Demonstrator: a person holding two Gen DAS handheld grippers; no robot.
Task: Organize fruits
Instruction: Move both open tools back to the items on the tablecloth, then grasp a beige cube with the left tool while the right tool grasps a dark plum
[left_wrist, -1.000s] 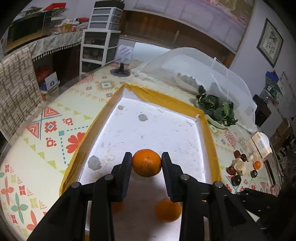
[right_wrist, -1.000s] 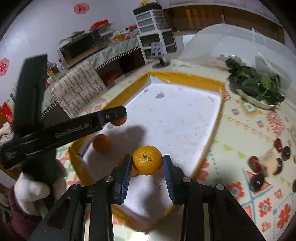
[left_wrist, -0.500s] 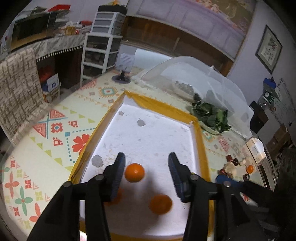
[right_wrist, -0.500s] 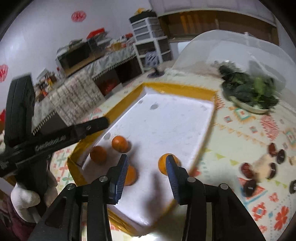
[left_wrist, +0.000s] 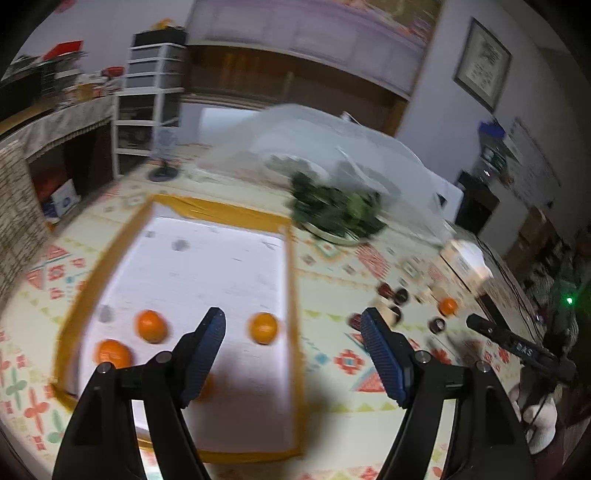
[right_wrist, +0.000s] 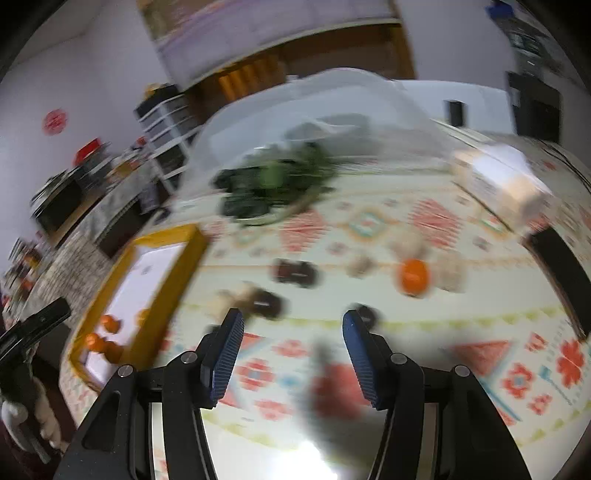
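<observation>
- Round orange fruits: we count three plainly in the white tray with the yellow-taped rim (left_wrist: 221, 212) in the left wrist view, one at the left (left_wrist: 150, 325), one nearer the left rim (left_wrist: 112, 353), one toward the right rim (left_wrist: 263, 328); a fourth orange patch shows just behind the left finger, partly hidden.
- One more round orange fruit (right_wrist: 413, 277) lies outside the tray on the patterned tabletop (right_wrist: 369, 221), among dark round pieces (right_wrist: 295, 272) and pale lumps too blurred to identify.
- Left gripper (left_wrist: 291, 350): its jaws are opening, nothing between them; we see only the tray's right rim and the tabletop in the gap.
- Right gripper (right_wrist: 291, 343): its jaws are opening, nothing held; the gap shows bare patterned tabletop, with a dark piece just beyond each fingertip.
- Right wrist view is heavily blurred; the tray sits at its far left with orange fruits visible at its near end, number unclear.
- A plate of dark leafy greens (left_wrist: 338, 214) stands beyond the tray's far right corner, at the edge of a clear dome cover (left_wrist: 332, 147).
- A gloved hand (right_wrist: 14, 413) shows at the lower left of the right wrist view, carrying the other gripper.
</observation>
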